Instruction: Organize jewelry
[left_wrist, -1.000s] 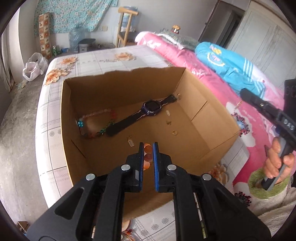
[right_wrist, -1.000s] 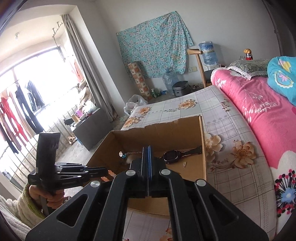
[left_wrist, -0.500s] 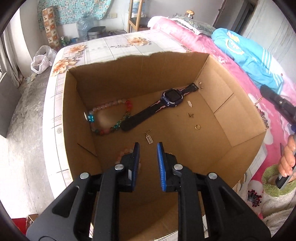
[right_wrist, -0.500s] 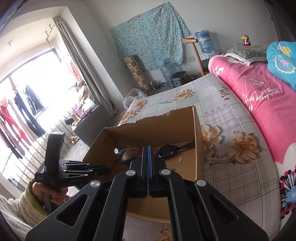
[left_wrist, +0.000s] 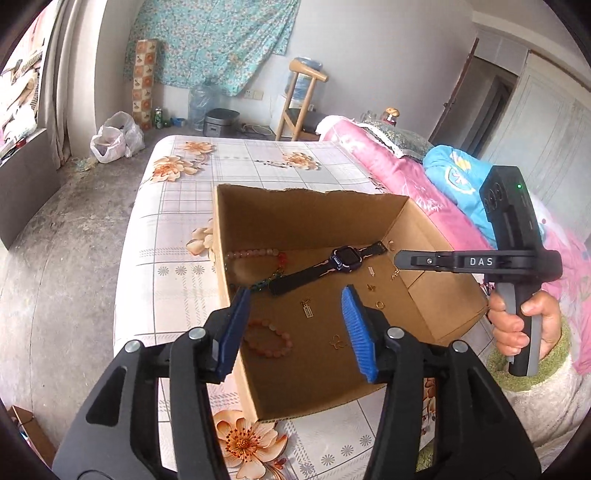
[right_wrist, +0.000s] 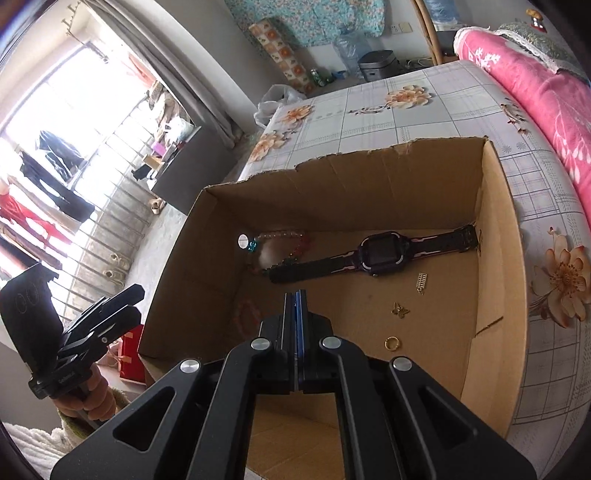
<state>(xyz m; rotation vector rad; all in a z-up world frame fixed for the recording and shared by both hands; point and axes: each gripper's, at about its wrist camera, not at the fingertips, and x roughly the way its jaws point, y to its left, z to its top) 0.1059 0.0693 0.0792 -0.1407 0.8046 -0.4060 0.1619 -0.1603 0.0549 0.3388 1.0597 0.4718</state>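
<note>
Mostly done, by the look of it. Left gripper (left_wrist: 293, 328) nearest, jaws just opened, spread wide, nothing between them. Right gripper (right_wrist: 294, 325) pressed together, empty. Below in cardboard box (right_wrist: 495, 258): coral bracelet (left_wrist: 267, 338), ring (right_wrist: 391, 344), charms, watch (right_wrist: 380, 254), bead necklace (right_wrist: 280, 240) farthest.

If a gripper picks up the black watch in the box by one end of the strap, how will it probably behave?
The watch lies flat with both straps stretched out, so it would likely bend and hang limp. The thick case in the middle probably carries most of the weight, so it may swing. The strap looks rubbery, so it seems unlikely to slip.
</note>
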